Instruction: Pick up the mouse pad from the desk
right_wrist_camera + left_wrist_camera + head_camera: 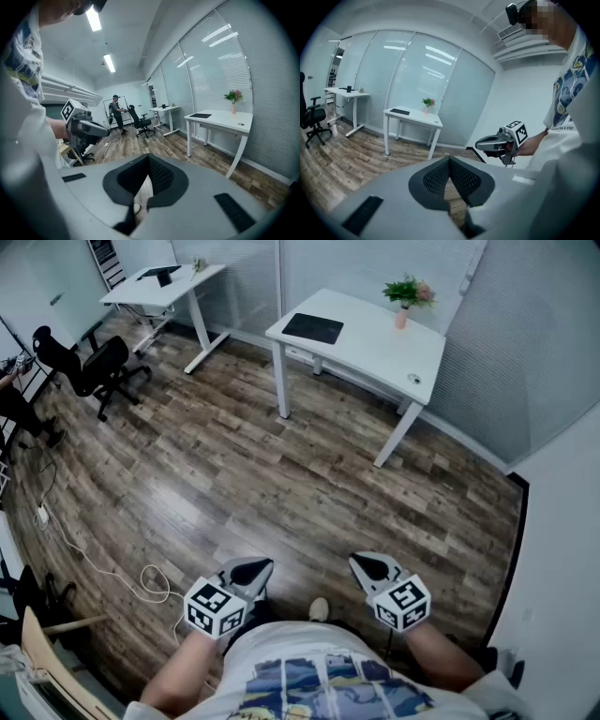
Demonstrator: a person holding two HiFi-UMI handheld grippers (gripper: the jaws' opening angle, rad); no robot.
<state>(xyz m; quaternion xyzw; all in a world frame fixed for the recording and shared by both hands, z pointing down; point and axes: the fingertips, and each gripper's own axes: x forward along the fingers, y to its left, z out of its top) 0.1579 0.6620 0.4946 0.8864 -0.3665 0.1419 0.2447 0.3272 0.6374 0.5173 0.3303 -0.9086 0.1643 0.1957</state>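
Jaws of the left hand-held gripper are seen pressed together at their tips in the left gripper view, and nothing is caught between them. The right hand-held gripper is likewise shown fully closed and empty in the right gripper view. In the head view the pair is held close to the body, the left at 7 o'clock and the right at 5 o'clock. Both are tilted somewhat downward over the wood-pattern floor.

A white cable is seen looped on the floor at 8 o'clock, near the left hand-held gripper.

Farther off, between 12 and 1 o'clock, a white desk is placed well apart from both hand-held grippers, against a frosted glass wall. The mouse pad, dark and rectangular, is laid flat on the desk's left end, untouched. A potted plant with pink flowers is set upright near the desk's far edge, apart from the mouse pad.

At 10 o'clock two black office chairs are parked on the floor. Beyond them, at 11 o'clock, a second desk is seen with a dark item on it. In the right gripper view a person is shown standing at the far end of the room, behind one of the chairs.
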